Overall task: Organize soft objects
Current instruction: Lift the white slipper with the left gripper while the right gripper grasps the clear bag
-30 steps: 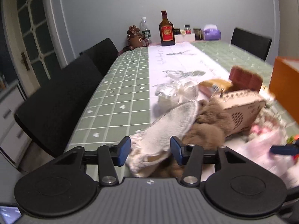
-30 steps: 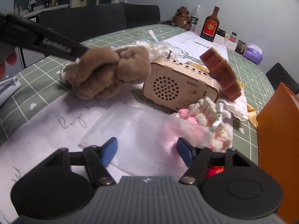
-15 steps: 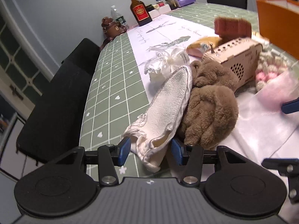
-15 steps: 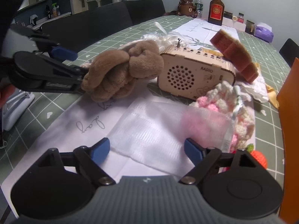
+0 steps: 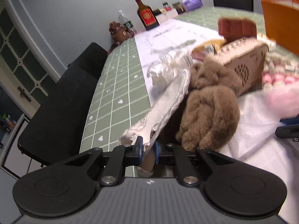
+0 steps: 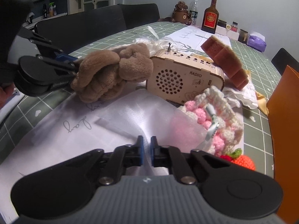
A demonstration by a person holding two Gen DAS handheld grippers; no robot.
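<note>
A fuzzy brown plush toy (image 6: 110, 74) is lying beside a smooth, pale wooden radio (image 6: 185, 80) with drilled holes. A sheer white mesh bag (image 6: 142, 119) is catching a soft sheen. A knobbly pink-and-cream crochet piece (image 6: 214, 115) is resting on the bench's (image 5: 115, 93) matt green gridded cloth. A porous brown sponge (image 6: 224, 59) is leaning nearby.

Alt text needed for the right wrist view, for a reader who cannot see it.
The right gripper is shut on a sheer white mesh bag lying on the table. Beyond it sit a wooden radio, a pink-and-cream crochet pouch and a brown plush item that the left gripper meets at its near edge.
</note>
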